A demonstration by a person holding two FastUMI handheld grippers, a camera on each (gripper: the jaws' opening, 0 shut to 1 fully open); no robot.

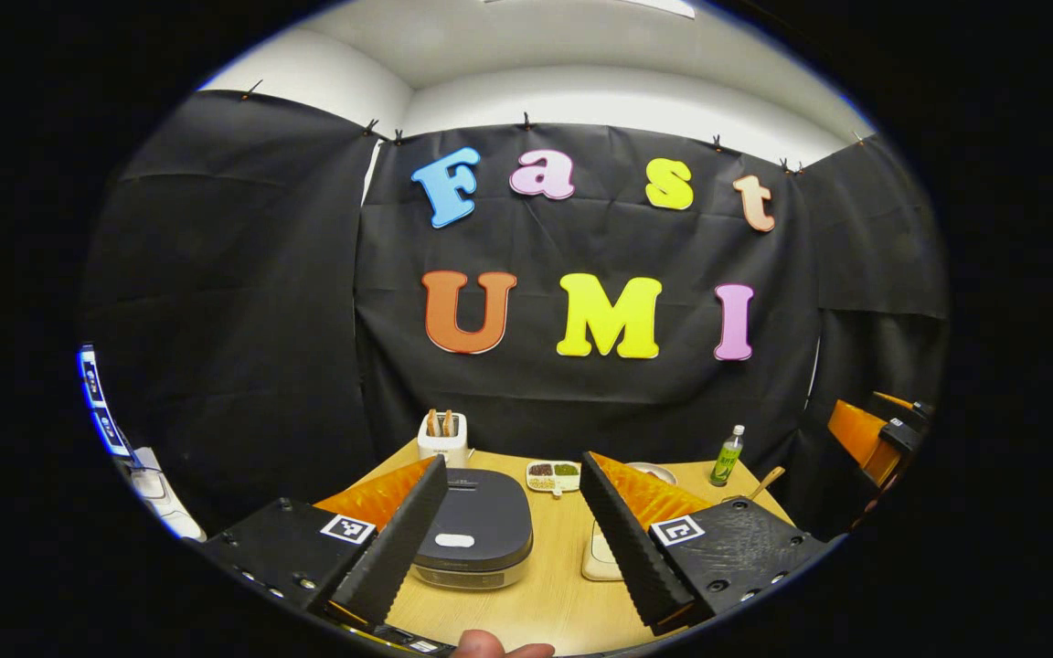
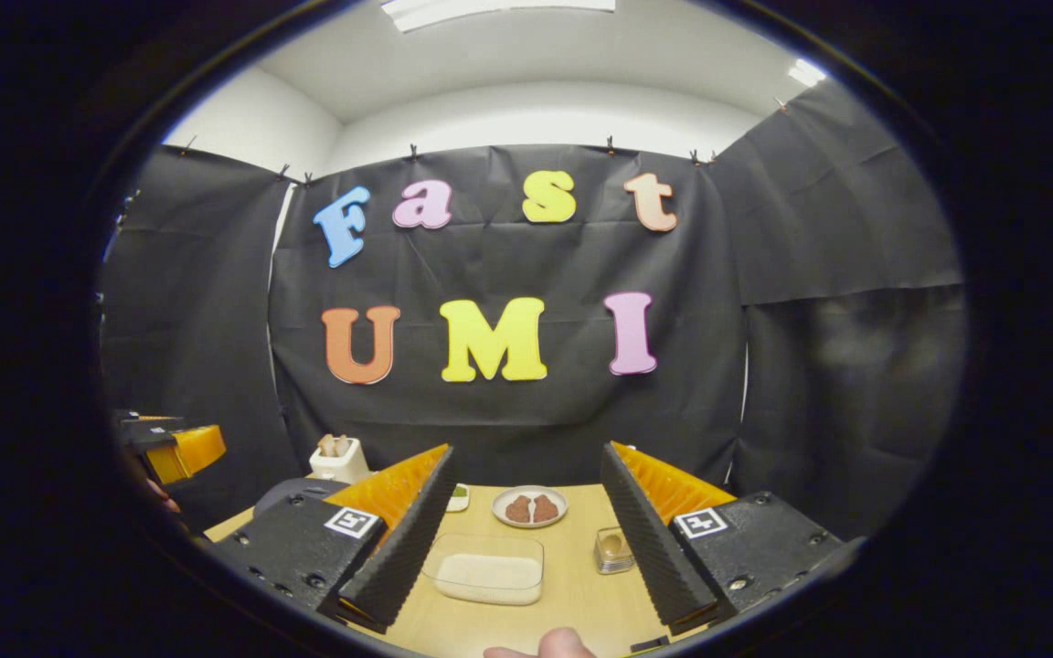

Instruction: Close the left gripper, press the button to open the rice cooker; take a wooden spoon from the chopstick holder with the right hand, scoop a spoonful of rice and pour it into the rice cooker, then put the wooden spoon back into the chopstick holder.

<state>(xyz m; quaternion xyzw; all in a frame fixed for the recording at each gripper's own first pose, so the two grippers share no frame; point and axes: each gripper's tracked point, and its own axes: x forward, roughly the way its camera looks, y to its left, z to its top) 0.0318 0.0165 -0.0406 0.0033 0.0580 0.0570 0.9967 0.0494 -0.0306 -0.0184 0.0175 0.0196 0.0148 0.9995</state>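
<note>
A light wooden table (image 1: 554,585) carries everything here. On it, in the left gripper view, the dark grey rice cooker with a rounded square lid (image 1: 476,530) sits closed, its pale oval button facing up, framed between the fingers of the left gripper (image 1: 513,535), whose jaws stand wide apart and grip nothing. The right gripper (image 2: 526,535) is likewise spread wide and empty, above a clear rectangular plastic container of white rice (image 2: 487,569). Behind the cooker stands a white toaster with two slices of bread (image 1: 442,436). A round white plate with brown pieces (image 2: 530,506) lies beyond the rice. A white divided dish of grains (image 1: 553,474) rests just right of the cooker's far corner. A small green bottle with a white cap (image 1: 727,456) stands upright near the far right edge, and a wooden spoon (image 1: 764,482) slants up nearby. A small clear chopstick holder (image 2: 613,549) sits just right of the rice container, beside the right finger.
</note>
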